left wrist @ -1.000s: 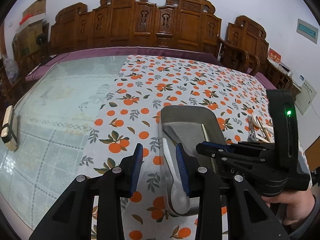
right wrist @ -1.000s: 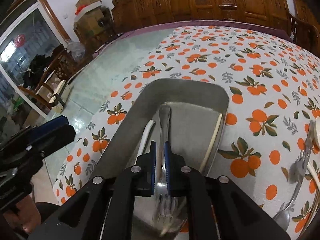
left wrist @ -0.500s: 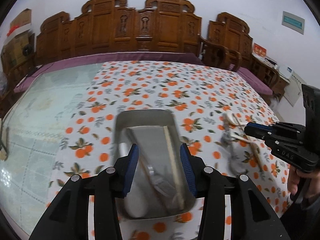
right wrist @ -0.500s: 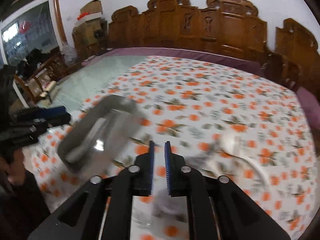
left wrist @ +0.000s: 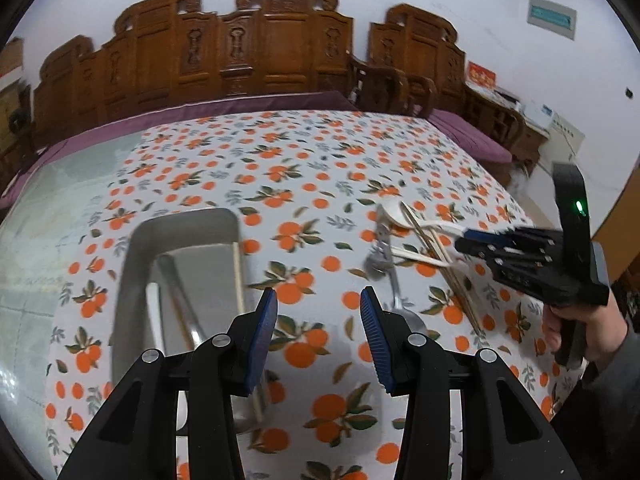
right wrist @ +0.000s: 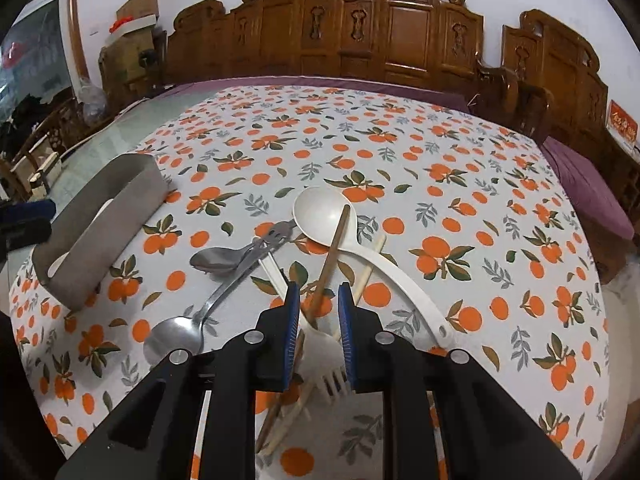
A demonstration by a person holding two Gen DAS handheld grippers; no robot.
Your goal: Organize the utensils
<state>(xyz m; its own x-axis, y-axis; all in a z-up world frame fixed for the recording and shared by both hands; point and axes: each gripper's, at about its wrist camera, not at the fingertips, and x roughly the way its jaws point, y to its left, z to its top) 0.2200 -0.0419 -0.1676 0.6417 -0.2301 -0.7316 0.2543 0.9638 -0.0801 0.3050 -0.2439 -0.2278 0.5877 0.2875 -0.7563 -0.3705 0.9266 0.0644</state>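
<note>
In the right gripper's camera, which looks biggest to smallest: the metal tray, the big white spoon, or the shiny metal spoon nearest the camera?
1. metal tray
2. big white spoon, nearly as long, so that is a close call
3. shiny metal spoon, clearly smallest, even though it lies closer to the camera

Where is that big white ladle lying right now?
In the right wrist view, the white ladle lies on the orange-print tablecloth right of the metal tray, its bowl beside the metal fork, a brown chopstick across it.

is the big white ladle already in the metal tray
No, the white ladle lies on the orange-print tablecloth, apart from the metal tray, crossed by a wooden chopstick.
</note>
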